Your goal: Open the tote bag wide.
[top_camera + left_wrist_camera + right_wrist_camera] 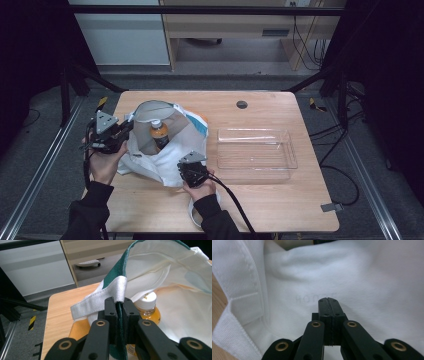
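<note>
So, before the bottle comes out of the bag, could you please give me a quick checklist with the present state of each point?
1. Left tongs clamped on the green rim of the white tote bag: ok.
2. Bag mouth held open: ok.
3. Orange drink bottle inside the bag, white cap showing: ok.
4. Right tongs free to take the bottle: not ok, shut, nothing between the tips, resting against the bag's cloth.
5. Clear plastic tray beside the bag is empty: ok.
6. Bottle cap tight: cannot tell.

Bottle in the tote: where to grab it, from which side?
Grip the neck just under the white cap of the bottle, coming down through the bag's open mouth. The bottle stands upright, cloth walls ring its body, and the left gripper holds the rim open.
</note>
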The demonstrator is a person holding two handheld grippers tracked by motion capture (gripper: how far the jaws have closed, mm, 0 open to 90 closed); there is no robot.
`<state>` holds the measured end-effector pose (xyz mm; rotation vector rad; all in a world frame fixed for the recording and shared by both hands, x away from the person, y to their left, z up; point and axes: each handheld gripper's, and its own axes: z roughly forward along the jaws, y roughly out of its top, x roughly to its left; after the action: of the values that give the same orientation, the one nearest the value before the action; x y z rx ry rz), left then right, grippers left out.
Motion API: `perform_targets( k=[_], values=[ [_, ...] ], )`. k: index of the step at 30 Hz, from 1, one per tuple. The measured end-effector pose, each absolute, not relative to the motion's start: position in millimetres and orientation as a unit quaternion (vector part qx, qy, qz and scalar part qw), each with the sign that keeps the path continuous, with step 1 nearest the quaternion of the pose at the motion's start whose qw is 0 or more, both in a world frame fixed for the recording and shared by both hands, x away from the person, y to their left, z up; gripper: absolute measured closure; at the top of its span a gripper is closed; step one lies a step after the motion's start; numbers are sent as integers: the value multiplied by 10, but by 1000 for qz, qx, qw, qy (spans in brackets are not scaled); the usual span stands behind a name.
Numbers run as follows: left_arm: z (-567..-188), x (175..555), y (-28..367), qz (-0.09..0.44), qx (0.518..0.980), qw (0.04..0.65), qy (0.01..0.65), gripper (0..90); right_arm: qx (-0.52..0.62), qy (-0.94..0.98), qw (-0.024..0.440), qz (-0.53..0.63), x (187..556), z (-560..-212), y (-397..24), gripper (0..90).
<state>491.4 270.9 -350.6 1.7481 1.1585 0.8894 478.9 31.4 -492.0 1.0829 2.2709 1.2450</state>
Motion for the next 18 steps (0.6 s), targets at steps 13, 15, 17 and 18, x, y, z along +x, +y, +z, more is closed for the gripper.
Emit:
perform_targets(
  k=[13, 15, 17, 18],
  values=[
    [-3517, 4983, 2723, 356, 688, 423, 470, 841, 379, 818, 149, 406, 4802, -5082, 391, 900],
    [-3513, 5024, 2722, 356, 686, 421, 474, 841, 375, 819, 149, 408, 4801, -5087, 393, 900],
    [-3516, 5073, 2720, 357, 685, 418, 477, 841, 375, 819, 144, 409, 4792, -5087, 402, 900],
    [-3522, 5099, 2717, 358, 685, 416, 480, 841, 374, 819, 144, 410, 4780, -5088, 410, 900]
  ],
)
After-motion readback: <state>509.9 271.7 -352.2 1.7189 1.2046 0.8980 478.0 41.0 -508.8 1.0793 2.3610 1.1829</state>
